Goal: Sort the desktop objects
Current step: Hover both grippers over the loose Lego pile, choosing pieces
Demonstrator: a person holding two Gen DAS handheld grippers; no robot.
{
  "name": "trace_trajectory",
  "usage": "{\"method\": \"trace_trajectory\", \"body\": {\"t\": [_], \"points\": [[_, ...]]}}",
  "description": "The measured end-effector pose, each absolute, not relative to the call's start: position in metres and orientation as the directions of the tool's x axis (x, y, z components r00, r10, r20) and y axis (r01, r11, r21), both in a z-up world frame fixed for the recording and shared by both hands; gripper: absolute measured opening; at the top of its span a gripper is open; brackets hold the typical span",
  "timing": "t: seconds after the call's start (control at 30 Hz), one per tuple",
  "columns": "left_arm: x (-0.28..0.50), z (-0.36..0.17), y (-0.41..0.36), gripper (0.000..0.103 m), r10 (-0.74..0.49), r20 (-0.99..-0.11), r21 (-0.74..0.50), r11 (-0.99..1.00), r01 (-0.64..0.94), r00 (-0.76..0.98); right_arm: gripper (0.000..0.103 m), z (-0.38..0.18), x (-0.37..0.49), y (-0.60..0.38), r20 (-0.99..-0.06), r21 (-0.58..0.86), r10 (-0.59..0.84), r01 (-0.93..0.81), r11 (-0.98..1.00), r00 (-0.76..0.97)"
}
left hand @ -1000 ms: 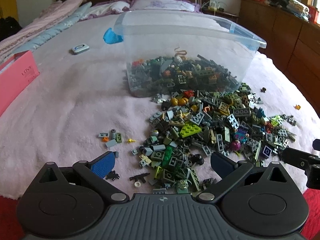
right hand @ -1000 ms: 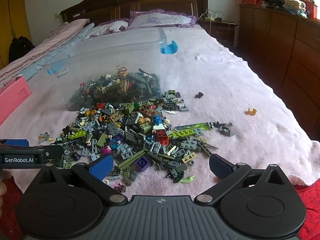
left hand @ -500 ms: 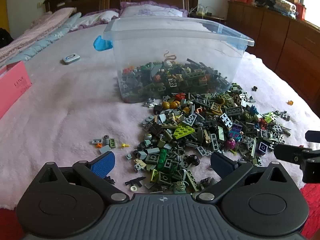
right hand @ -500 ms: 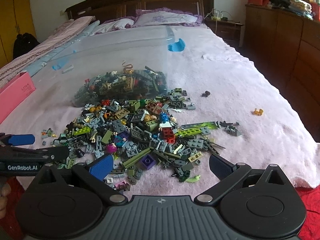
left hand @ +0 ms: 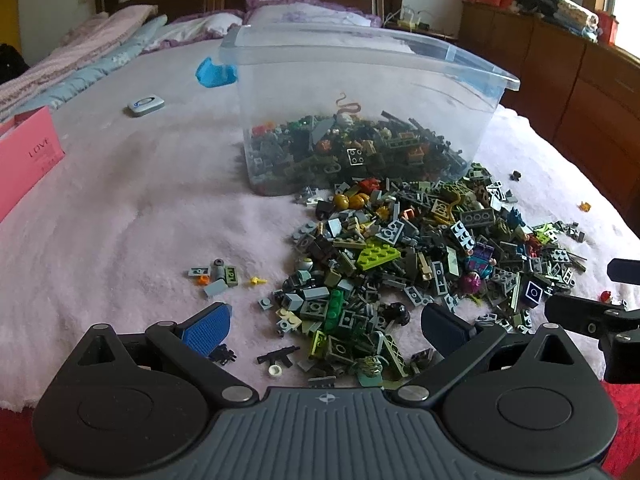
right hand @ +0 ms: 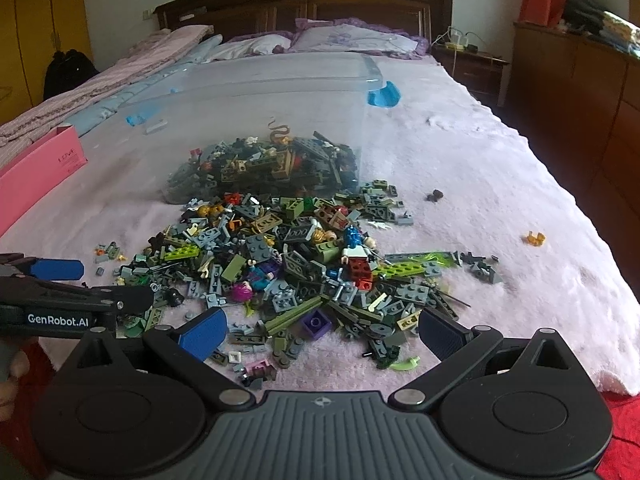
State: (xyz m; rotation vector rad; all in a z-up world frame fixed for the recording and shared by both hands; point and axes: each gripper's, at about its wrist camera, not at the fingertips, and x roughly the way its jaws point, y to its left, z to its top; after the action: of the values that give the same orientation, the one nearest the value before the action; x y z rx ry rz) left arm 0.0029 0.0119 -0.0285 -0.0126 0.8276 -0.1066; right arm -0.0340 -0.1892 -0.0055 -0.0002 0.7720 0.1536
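Left wrist view: left gripper (left hand: 326,326) w/ jaws spread wide, nothing between them, hovering low over the near edge of the brick pile (left hand: 420,256) on the pink bed cover (left hand: 120,208). Clear plastic bin (left hand: 360,92) sits upright just behind the pile, part-filled w/ more bricks. A few stray bricks (left hand: 218,276) lie apart to the pile's left; a small black toy gun (left hand: 278,356) near the jaws. Pink box (left hand: 28,160) at far left, small grey device (left hand: 146,104) and blue piece (left hand: 214,74) beyond. Right gripper (left hand: 600,308) shows at right edge; its jaw state can't be told here.

Right wrist view: right gripper (right hand: 322,330) jaws also released, empty, over the pile's (right hand: 296,264) near side, a purple brick (right hand: 316,323) between the pads. Bin (right hand: 280,92) behind the pile. Lone orange piece (right hand: 535,237) and dark piece (right hand: 435,196) well apart at right. Left gripper (right hand: 60,284) visible at left, beside the pile.
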Motion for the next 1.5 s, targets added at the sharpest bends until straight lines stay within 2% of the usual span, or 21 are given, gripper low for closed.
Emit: {"method": "trace_trajectory", "body": {"t": [1.2, 1.5], "points": [[0.0, -0.03, 0.001, 0.103, -0.151, -0.712, -0.011, 0.979, 0.205, 0.685, 0.103, -0.012, -0.031, -0.193, -0.69, 0.1, 0.188, -0.165, 0.981, 0.699], [-0.001, -0.036, 0.006, 0.103, -0.138, -0.724, -0.025, 0.984, 0.174, 0.676, 0.103, -0.015, -0.031, -0.193, -0.693, 0.117, 0.205, -0.173, 0.978, 0.691]]}}
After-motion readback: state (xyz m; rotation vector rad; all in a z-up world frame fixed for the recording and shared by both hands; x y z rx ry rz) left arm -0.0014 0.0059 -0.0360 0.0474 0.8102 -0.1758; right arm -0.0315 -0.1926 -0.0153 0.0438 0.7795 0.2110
